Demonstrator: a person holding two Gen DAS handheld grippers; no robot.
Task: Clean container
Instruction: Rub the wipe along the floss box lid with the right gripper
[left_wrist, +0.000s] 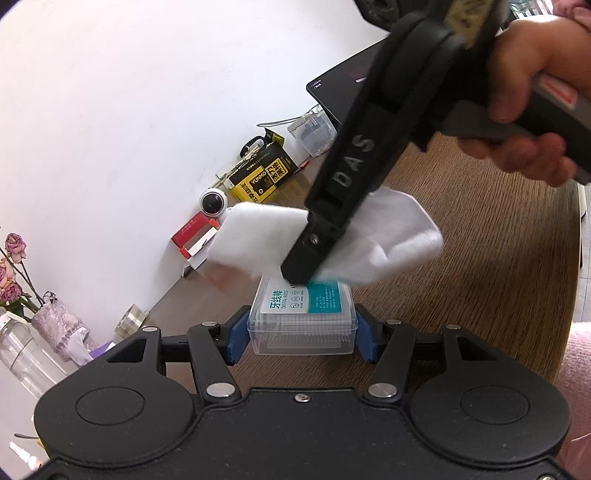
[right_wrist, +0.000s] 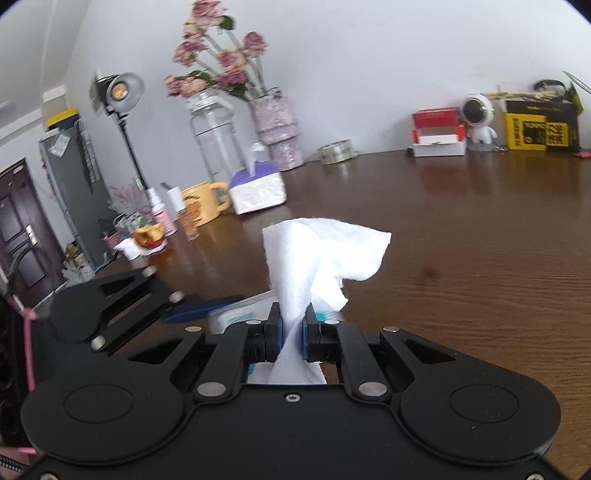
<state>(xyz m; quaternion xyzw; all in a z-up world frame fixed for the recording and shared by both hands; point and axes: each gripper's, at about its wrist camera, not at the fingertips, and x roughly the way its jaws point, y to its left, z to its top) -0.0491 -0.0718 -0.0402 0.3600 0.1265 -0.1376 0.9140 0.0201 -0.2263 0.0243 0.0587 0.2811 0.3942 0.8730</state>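
Observation:
A clear plastic dental-floss container (left_wrist: 303, 319) with a teal and white label is clamped between the blue pads of my left gripper (left_wrist: 302, 338), just above the wooden table. My right gripper (left_wrist: 300, 275) comes down from the upper right, shut on a white wipe (left_wrist: 391, 240), and its tip presses on the far edge of the container's lid. In the right wrist view my right gripper (right_wrist: 293, 338) pinches the white wipe (right_wrist: 325, 254), which stands up between the pads. The container (right_wrist: 236, 314) shows partly below, with the left gripper's blue finger (right_wrist: 199, 308) beside it.
The brown wooden table (right_wrist: 461, 240) carries a purple tissue box (right_wrist: 256, 186), a yellow mug (right_wrist: 201, 203), a clear bottle (right_wrist: 214, 129), a flower vase (right_wrist: 279, 136), a tape roll (right_wrist: 336, 151), red-white boxes (right_wrist: 437, 133), a white camera figure (right_wrist: 478, 118) and a yellow-black box (right_wrist: 539, 125) along the wall.

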